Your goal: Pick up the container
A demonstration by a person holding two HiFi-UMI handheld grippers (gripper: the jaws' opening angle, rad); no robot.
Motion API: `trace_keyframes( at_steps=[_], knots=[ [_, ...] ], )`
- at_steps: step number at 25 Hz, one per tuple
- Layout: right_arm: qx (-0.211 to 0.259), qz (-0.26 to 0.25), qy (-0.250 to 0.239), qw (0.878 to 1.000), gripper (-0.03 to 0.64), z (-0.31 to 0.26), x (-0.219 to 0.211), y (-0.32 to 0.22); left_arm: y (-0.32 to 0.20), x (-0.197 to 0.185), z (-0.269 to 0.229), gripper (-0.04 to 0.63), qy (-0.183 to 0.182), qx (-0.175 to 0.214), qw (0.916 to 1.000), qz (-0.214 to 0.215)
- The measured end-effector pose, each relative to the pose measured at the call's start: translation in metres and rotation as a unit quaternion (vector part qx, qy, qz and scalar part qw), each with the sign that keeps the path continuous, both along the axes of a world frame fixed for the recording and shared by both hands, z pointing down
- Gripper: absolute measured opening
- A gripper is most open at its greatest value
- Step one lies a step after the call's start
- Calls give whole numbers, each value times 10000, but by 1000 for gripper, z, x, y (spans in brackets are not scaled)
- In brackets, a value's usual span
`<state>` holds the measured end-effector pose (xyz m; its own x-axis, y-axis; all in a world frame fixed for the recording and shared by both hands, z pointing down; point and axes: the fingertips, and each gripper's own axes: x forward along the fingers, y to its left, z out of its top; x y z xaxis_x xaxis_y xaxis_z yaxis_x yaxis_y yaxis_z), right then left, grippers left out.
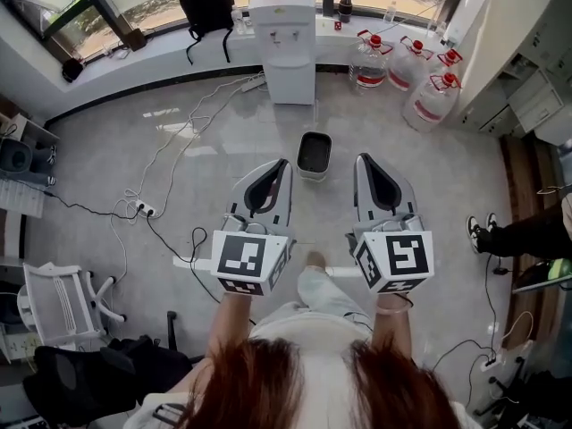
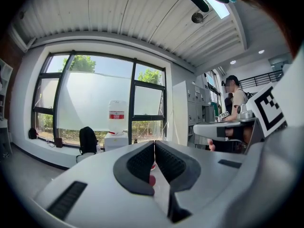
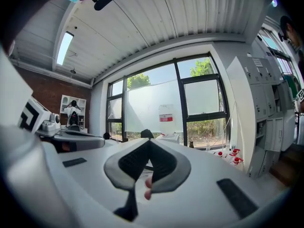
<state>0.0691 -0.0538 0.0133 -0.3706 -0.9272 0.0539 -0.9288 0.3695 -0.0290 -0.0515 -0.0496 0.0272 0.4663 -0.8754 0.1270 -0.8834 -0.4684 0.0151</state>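
Left gripper (image 2: 155, 144) seen along its own jaws: the two dark ribbed pads (image 2: 140, 165) meet at their tips, closed with nothing between them. Beyond, a large dark-framed window (image 2: 95, 99) under a slatted white ceiling (image 2: 133, 13). Below the window, a white water dispenser (image 2: 115, 140) carrying an upturned bottle (image 2: 117, 117) with a red label; just left of it, a black backpack (image 2: 88, 140). At right, pale lockers (image 2: 192, 113), a standing person in a cap (image 2: 236, 98), and the right gripper (image 2: 202, 128) with its marker cube (image 2: 268, 112)

Glossy tiled floor (image 1: 429, 181), container (image 1: 314, 155) — matt plastic
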Motion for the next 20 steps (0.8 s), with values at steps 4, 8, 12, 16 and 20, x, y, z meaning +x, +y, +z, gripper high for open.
trace_keyframes(
  at_steps=[4, 8, 12, 16, 20],
  knots=[
    [-81, -71, -63, 9999, 23, 9, 4, -39, -43, 7, 15, 15, 86, -143, 9999, -18],
    [-140, -133, 23, 9998, 23, 19, 4, -70, -77, 7, 23, 15, 99, -218, 9997, -90],
    [-326, -139, 55, 9994, 23, 39, 1, -96, -102, 7, 37, 15, 72, -310, 9995, -82],
    [-433, -163, 92, 9989, 23, 60, -4, -116, -126, 11, 63, 16, -8, -433, 9991, 8],
    [-475, -68, 257, 9985, 23, 86, -14, -143, -151, 10, 91, 15, -5, -412, 9989, 219]
  ],
)
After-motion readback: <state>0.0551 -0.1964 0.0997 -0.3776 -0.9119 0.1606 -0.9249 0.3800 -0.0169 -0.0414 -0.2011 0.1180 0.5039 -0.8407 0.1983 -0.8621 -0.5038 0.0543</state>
